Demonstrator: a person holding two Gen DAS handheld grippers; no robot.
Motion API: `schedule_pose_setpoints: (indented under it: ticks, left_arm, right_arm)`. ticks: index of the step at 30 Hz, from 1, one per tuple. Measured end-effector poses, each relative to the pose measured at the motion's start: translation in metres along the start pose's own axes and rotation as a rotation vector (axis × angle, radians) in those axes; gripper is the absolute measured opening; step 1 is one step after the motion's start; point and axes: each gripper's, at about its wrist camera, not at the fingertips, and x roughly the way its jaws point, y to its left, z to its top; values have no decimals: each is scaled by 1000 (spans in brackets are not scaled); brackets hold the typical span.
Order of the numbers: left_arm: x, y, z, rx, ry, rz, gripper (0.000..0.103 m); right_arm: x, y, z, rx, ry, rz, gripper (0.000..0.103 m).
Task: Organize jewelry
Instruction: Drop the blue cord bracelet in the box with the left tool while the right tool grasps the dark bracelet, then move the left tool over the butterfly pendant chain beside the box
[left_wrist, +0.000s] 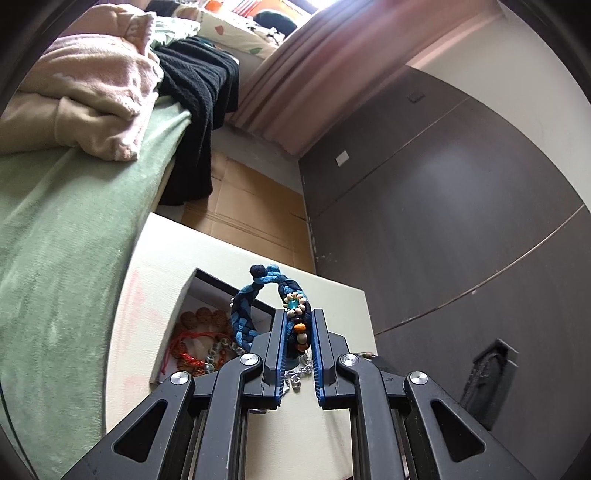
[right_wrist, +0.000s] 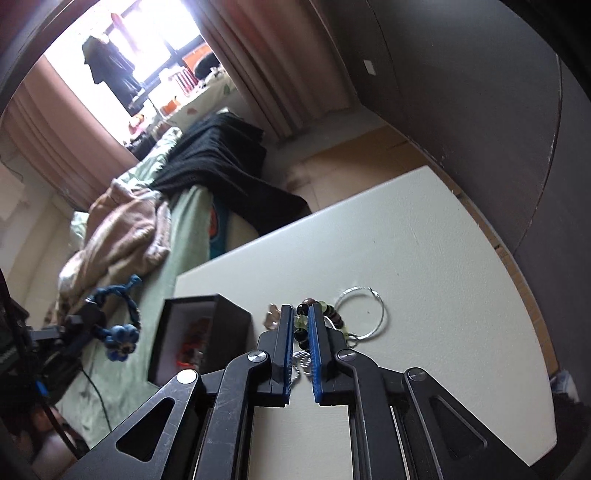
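- The left hand-held gripper (left_wrist: 299, 332) was clamped on a braided blue bracelet (left_wrist: 258, 295), soft and light, held above the open box (left_wrist: 207, 317) on the worktop (right_wrist: 406, 240).
- The right hand-held gripper (right_wrist: 301, 325) was closed on a string of dark and green beads (right_wrist: 301, 321), which were hard and probably slippery (best pinched across several beads).
- A thin silver hoop (right_wrist: 364, 314) lay beside them.

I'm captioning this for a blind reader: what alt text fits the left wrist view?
The left gripper is shut on a blue braided bracelet with beads, above an open box of jewelry on a white table beside a bed.
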Motion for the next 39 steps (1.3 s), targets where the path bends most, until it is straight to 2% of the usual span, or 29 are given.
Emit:
schedule_pose_setpoints:
  ticks: [6,10,11,12,14,15,21,26,27,29,34,38,39]
  left_arm:
    - [3,9,0,-21,6,9,13]
    - [11,16,1,-44,43,-6,16]
    - [12,18,2,-50,52,-8,23]
    - [13,20,4,-54,57,-6,38]
    - [6,27,7,-85,23,-2,59]
    - [1,32,9,-99,-1,7,62]
    - [-19,56,22,-154,-73,63,62]
    - [-18,61,24,-170,-95,83,62]
    - [-16,59,24,-168,-92,86,62]
    - [-10,54,23,-155,-79,88,62]
    - [5,32,14,-94,-53,82,62]
    - [19,11,4,-31,-22,81,62]
    - [22,5,1,-17,-15,79,62]
  right_arm:
    - [-23,12,5,12,-52,64,9]
    - [-35,34,14,-11,-80,125,9]
    - [-38,40,16,-26,-82,135,9]
    - [-38,47,18,-35,-81,142,9]
    - [-34,62,22,-58,-69,160,9]
    - [-30,70,24,-68,-62,168,9]
    - [3,104,24,-106,3,244,9]
    - [42,114,14,-66,89,417,11]
    - [49,112,12,-58,110,411,21]
    - [62,98,8,-5,158,339,33]
    - [47,59,8,72,137,263,36]
    - [20,36,11,76,80,193,63]
    - [12,30,12,81,65,180,65]
